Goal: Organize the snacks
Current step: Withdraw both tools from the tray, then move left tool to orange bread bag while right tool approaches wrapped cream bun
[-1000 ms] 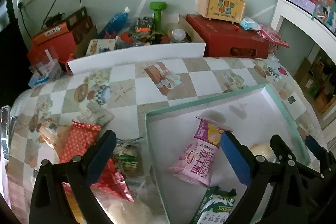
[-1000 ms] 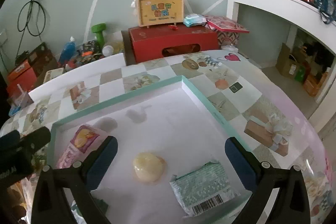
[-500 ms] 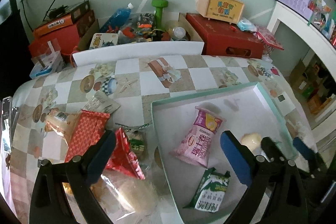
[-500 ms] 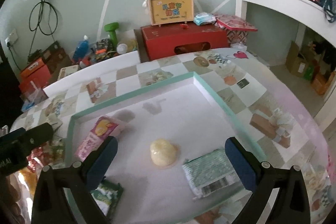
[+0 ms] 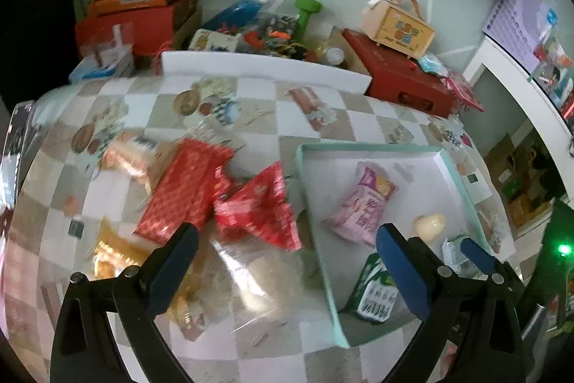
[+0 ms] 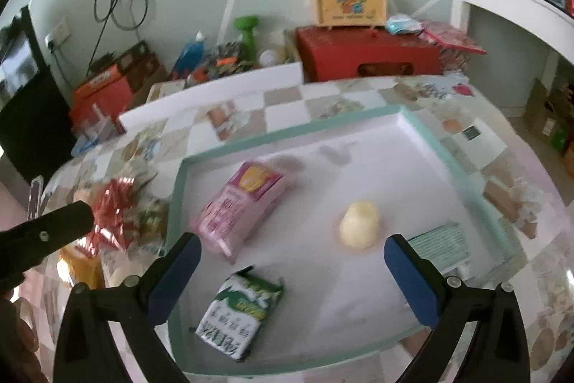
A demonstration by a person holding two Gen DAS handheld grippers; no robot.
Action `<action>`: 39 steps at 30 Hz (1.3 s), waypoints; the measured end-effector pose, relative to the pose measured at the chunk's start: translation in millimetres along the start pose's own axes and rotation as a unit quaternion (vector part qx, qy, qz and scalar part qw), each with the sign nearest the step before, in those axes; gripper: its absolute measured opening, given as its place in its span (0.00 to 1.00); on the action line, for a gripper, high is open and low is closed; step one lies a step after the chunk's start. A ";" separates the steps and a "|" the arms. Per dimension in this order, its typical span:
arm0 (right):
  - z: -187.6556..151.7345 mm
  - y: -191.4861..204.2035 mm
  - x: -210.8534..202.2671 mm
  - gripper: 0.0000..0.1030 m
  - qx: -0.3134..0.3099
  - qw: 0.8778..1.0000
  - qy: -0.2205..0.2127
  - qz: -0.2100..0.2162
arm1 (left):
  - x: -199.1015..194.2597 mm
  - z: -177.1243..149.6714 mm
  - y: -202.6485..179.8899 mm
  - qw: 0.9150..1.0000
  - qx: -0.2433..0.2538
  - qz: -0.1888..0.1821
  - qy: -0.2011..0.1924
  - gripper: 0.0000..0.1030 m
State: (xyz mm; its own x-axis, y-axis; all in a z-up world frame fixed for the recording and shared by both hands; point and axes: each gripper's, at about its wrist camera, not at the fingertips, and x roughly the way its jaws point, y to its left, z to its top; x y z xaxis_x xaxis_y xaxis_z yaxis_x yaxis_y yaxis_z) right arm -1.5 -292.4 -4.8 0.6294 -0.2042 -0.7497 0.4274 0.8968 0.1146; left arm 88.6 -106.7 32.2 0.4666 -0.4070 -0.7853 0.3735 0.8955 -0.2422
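Since the earlier frames both cameras have pulled back and up, so more of the checked tablecloth (image 5: 258, 117) and the whole snack pile now show; both views are motion-blurred.

Left of the tray, unsorted — a gold crinkled packet (image 5: 107, 253), an orange-and-clear wrapped snack (image 5: 125, 153), a long red patterned foil packet (image 5: 186, 189), a crumpled red foil bag (image 5: 262, 207) and a clear plastic bag (image 5: 251, 271) lie in a loose heap on the cloth. The left gripper (image 5: 283, 271) hovers above this heap, jaws spread wide, holding nothing.

Sorted so far — the shallow white tray with a mint-green rim (image 6: 287, 135) holds four items, well apart: a pink snack pouch (image 6: 240, 207), a green-and-white packet (image 6: 236, 311), a pale yellow rounded sweet (image 6: 358, 225) and a mint-green striped packet (image 6: 441, 246). The right gripper (image 6: 292, 279) hangs over the tray, jaws wide apart and empty.

Judgement: roughly half done; the pile outside the tray remains to be transferred.
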 end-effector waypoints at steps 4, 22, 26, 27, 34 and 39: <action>-5.1 18.6 7.5 1.00 -0.017 1.000 0.017 0.011 | -9.3 -5.3 22.6 1.000 -0.023 0.006 -0.002 0.96; -16.0 102.6 1.8 1.00 -0.096 0.992 0.023 0.075 | -28.2 -17.2 122.6 0.988 -0.145 0.050 0.005 0.96; -21.6 117.3 4.7 1.00 -0.114 0.989 0.033 0.083 | -14.3 -20.5 120.8 0.988 -0.143 0.042 0.027 0.96; -22.9 119.5 5.6 1.00 -0.117 0.989 0.035 0.084 | -11.0 -21.9 121.6 0.988 -0.145 0.041 0.033 0.96; -33.4 136.6 15.4 1.00 -0.140 0.984 0.055 0.092 | 13.9 -30.2 135.6 0.980 -0.183 0.040 0.064 0.96; -39.7 146.2 21.5 1.00 -0.157 0.981 0.066 0.094 | 26.2 -32.3 143.1 0.975 -0.207 0.043 0.072 0.96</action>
State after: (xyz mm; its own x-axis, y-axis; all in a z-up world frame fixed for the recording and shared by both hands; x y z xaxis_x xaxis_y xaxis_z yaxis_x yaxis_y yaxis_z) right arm 48.7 -150.1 -30.0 0.5799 0.0103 -0.8146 0.0772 0.9947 0.0676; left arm 128.4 16.7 -41.4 0.3542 -0.3239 -0.8773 -0.0317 0.9334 -0.3574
